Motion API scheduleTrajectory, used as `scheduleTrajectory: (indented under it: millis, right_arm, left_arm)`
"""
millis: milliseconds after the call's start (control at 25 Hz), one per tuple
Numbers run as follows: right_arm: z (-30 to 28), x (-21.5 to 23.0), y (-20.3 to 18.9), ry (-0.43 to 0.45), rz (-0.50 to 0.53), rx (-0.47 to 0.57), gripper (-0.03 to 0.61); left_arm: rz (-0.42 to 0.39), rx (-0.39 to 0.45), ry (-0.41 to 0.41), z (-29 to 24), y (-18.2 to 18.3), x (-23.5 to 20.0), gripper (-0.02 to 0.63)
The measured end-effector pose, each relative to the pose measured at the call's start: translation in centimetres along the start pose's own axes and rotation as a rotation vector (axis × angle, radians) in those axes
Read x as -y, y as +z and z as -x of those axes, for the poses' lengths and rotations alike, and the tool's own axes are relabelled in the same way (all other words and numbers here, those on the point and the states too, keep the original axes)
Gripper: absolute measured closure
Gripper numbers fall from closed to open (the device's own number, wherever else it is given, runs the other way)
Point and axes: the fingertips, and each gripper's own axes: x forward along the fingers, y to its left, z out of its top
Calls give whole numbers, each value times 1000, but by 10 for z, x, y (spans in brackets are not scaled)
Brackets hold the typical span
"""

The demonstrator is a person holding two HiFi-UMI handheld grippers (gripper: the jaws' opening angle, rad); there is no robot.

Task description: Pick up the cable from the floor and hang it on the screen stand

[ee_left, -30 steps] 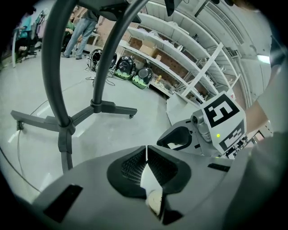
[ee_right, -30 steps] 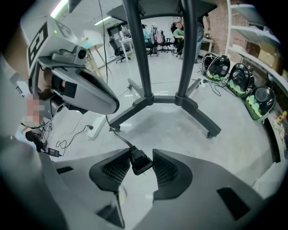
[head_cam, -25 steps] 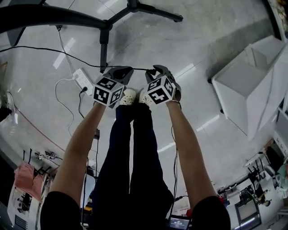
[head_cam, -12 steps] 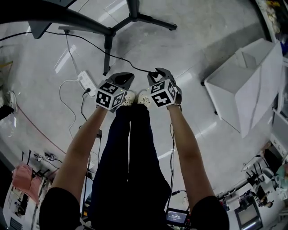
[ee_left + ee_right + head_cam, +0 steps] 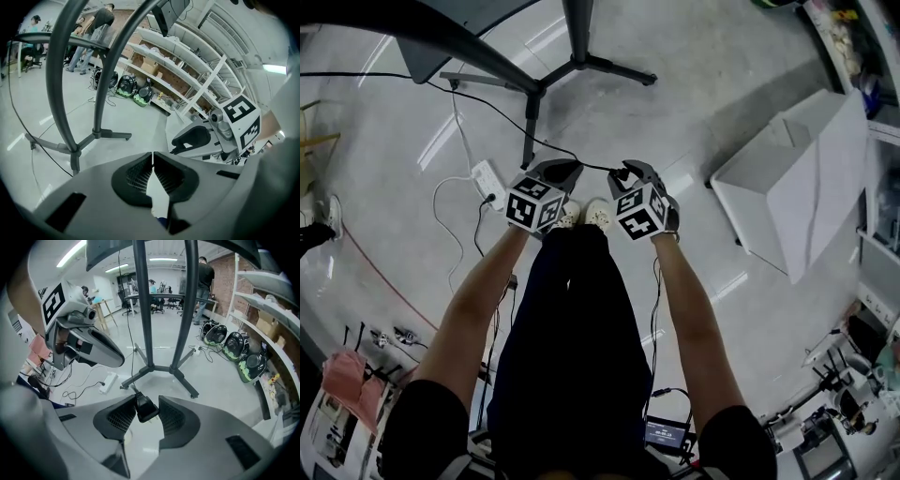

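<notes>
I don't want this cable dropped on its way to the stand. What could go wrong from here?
The right gripper pinches only the plug, so pull from the cable may twist it out. The cable trails past the stand leg and could snag there. The left gripper is shut and empty, giving no support.

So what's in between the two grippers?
In the head view: the person's white shoes, and the thin black cable crossing from the right gripper towards the left gripper.
</notes>
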Motion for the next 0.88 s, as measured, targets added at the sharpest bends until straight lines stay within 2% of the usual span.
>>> scheduleTrajectory:
  millis: [400,680,880]
  right_arm:
    - [71,-20,27,7,-22,49,412]
    - [123,-33,68,-3,91,100,413]
    - [162,-24,98,-76,216,141,413]
  left_arm:
    - [-10,6,-8,40,30,53,595]
    - [10,53,9,80,61,80,595]
    - [24,92,27,105,95,96,595]
